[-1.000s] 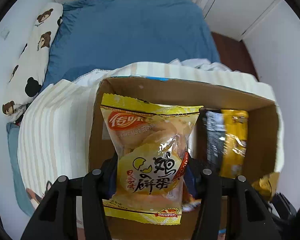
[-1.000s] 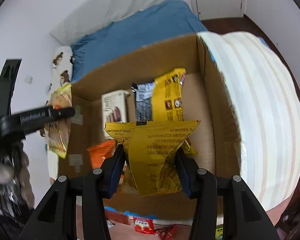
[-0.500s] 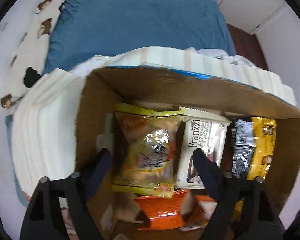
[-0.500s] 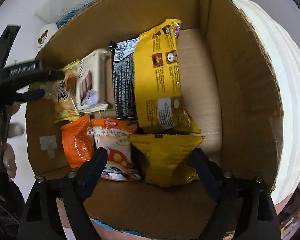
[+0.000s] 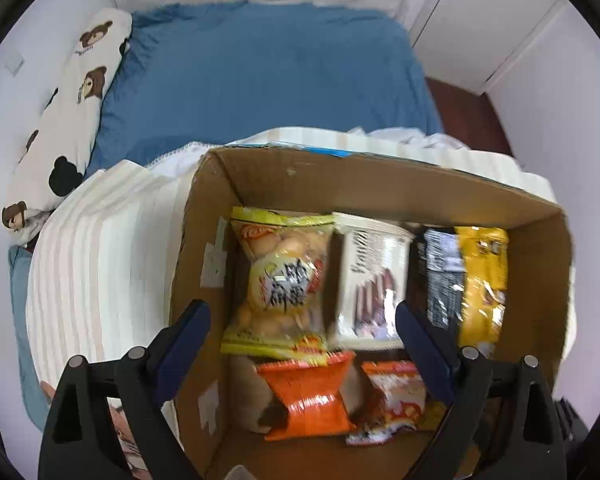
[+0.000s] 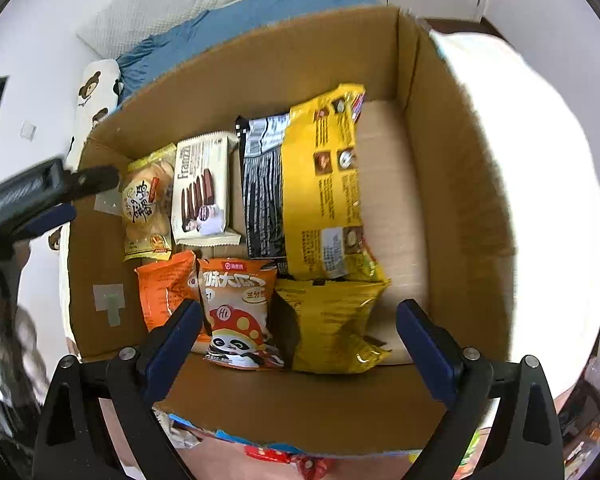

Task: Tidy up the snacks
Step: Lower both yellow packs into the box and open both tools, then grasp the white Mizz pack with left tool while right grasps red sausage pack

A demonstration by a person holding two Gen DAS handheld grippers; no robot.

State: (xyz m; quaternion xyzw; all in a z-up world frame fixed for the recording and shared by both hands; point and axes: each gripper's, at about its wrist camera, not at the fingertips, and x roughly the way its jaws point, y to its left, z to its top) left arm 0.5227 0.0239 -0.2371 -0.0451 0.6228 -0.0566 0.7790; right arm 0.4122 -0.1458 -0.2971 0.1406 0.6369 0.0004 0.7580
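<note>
Both tools (image 5: 302,334) (image 6: 300,330) agape, empty; snacks (image 6: 236,312) in box (image 6: 460,208) below.

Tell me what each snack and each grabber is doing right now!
left gripper: open, empty, above the box.
right gripper: open, empty.
cardboard box: open on top.
egg cake bag: lying flat in the box.
Franzzi wafer pack: lying flat.
small yellow bag: lying in the box, crumpled.
</note>
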